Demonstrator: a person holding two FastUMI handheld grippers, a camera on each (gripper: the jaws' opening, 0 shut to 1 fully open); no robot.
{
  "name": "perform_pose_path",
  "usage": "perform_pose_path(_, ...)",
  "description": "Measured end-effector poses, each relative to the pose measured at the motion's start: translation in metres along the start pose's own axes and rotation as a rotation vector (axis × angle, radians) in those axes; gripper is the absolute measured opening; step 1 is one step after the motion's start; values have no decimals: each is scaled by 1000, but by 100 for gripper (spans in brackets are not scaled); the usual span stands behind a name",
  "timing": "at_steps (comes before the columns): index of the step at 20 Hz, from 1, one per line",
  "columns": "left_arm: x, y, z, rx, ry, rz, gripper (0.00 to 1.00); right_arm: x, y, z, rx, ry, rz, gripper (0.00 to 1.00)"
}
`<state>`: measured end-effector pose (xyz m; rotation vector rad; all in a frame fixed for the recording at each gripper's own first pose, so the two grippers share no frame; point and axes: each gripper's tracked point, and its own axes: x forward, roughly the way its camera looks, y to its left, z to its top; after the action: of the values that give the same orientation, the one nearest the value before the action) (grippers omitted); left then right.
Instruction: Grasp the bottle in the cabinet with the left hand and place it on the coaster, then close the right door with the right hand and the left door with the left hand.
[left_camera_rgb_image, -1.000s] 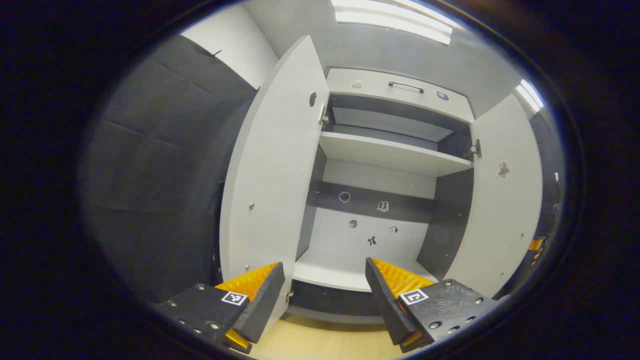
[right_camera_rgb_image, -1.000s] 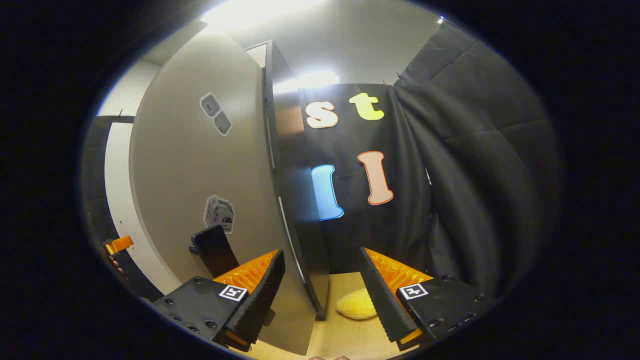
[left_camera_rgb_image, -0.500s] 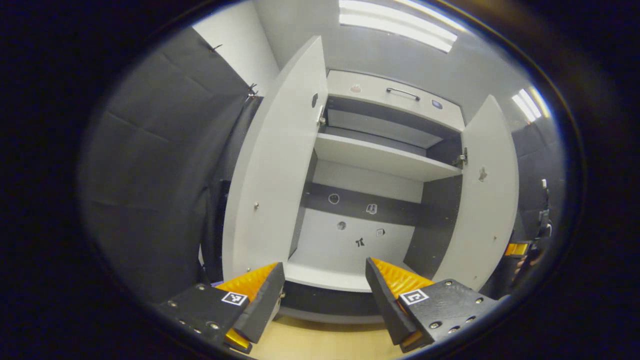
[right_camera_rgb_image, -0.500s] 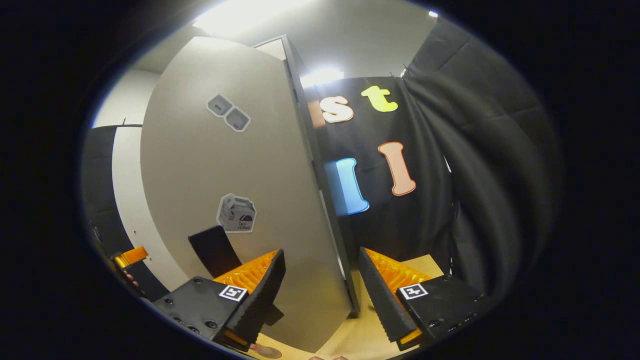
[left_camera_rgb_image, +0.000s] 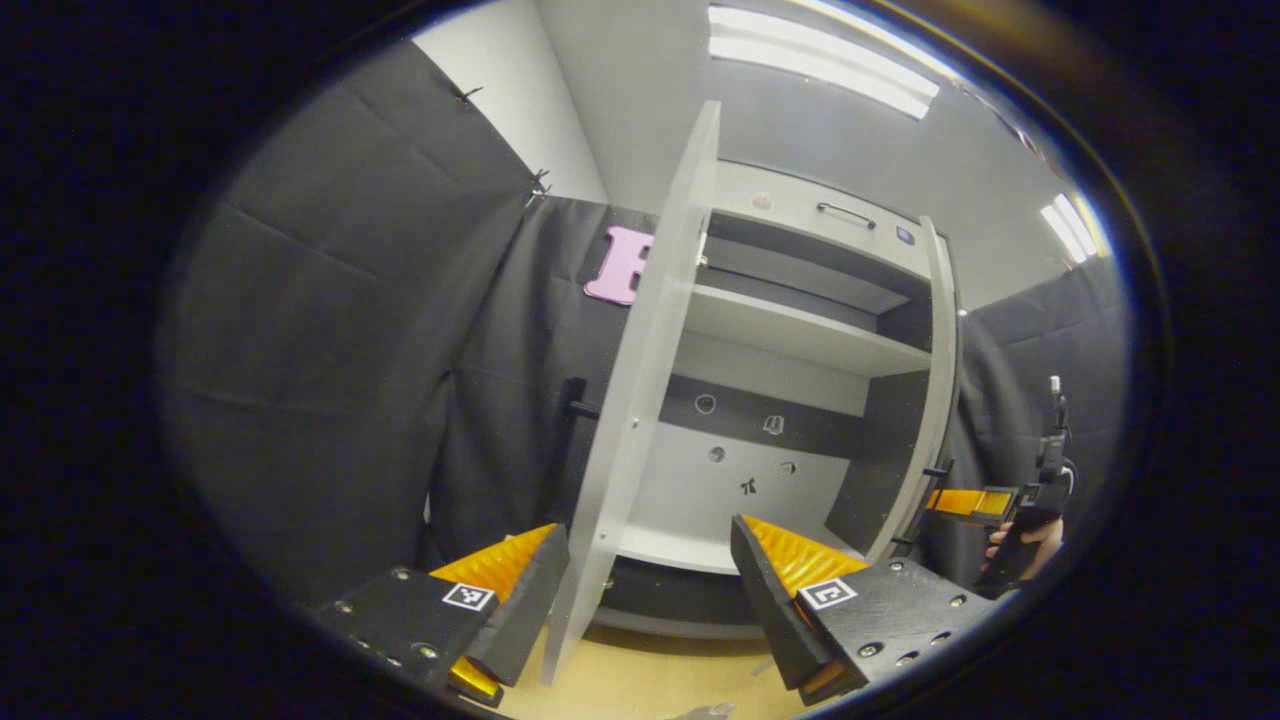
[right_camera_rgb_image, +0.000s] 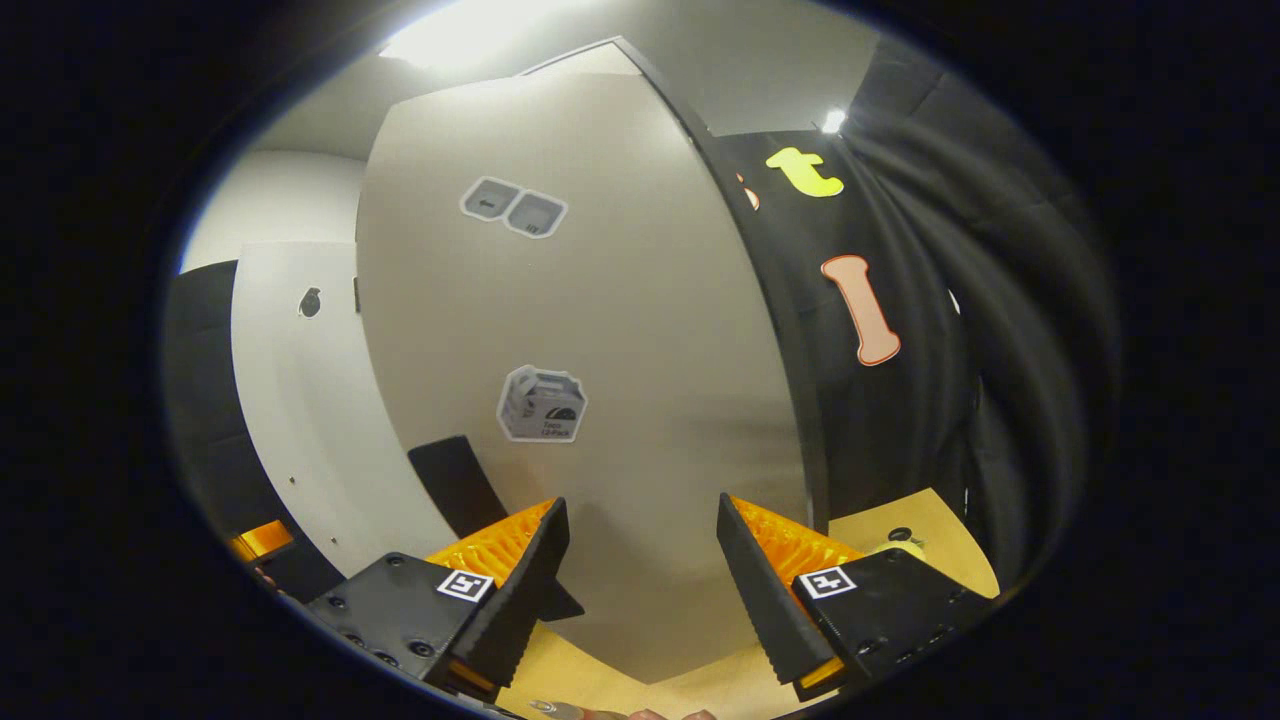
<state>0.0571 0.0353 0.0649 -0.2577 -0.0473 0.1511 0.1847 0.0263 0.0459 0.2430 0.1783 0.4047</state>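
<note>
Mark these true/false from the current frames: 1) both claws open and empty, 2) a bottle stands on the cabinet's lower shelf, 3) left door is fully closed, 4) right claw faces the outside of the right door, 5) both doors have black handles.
1) True. The left claw and the right claw are both open and hold nothing.
2) False. The lower shelf is bare where visible.
3) False. The left door stands open, edge-on between the left claw's fingers.
4) True. The right door, with stickers on its outer face, is directly ahead.
5) True. The left door's handle and the right door's handle are black.
</note>
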Motion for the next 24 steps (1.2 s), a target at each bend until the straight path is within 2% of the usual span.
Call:
perform_pose_path(1,-5,12,3,0,-7,24,94,1,-1,1,-9,-5,-18,91)
perform_pose_path(2,-8,27,7,4,-13,46,94,-1,-2,2,-17,-16,-29,95)
perform_pose_path(4,-8,58,11,18,-15,91,94,-6,-4,1,-5,-17,-51,95)
perform_pose_path(8,4,112,24,63,-19,158,94,-13,-20,0,25,-27,-143,95)
perform_pose_path(9,8,122,28,66,-23,175,94,-15,-21,1,35,-33,-161,90)
perform_pose_path(10,14,134,32,52,-30,186,94,-18,-23,1,40,-42,-179,95)
perform_pose_path(13,37,151,38,-17,-40,154,94,-25,-24,-1,39,-70,-237,95)
perform_pose_path(14,45,157,38,-29,-42,138,99,-28,-22,-1,28,-84,-254,95)
perform_pose_path(15,50,162,36,-32,-41,121,100,-32,-22,-1,12,-98,-273,90)
perform_pose_path(16,58,163,36,-30,-35,95,99,-37,-21,-4,-4,-107,-293,95)
perform_pose_path(18,77,163,38,-17,-21,34,99,-49,-18,-12,-15,-120,-318,95)
perform_pose_path(19,89,162,39,-6,-14,8,99,-55,-17,-17,-15,-121,-331,90)
perform_pose_path(21,111,156,40,13,-11,-42,99,-67,-14,-29,-12,-117,-360,90)
perform_pose_path(22,120,153,41,21,-9,-66,99,-74,-14,-34,-10,-113,-376,95)
perform_pose_path(23,129,149,41,28,-6,-89,99,-81,-13,-38,-6,-110,-392,95)
perform_pose_path(24,137,144,42,38,-5,-114,99,-87,-14,-41,-2,-107,-407,90)
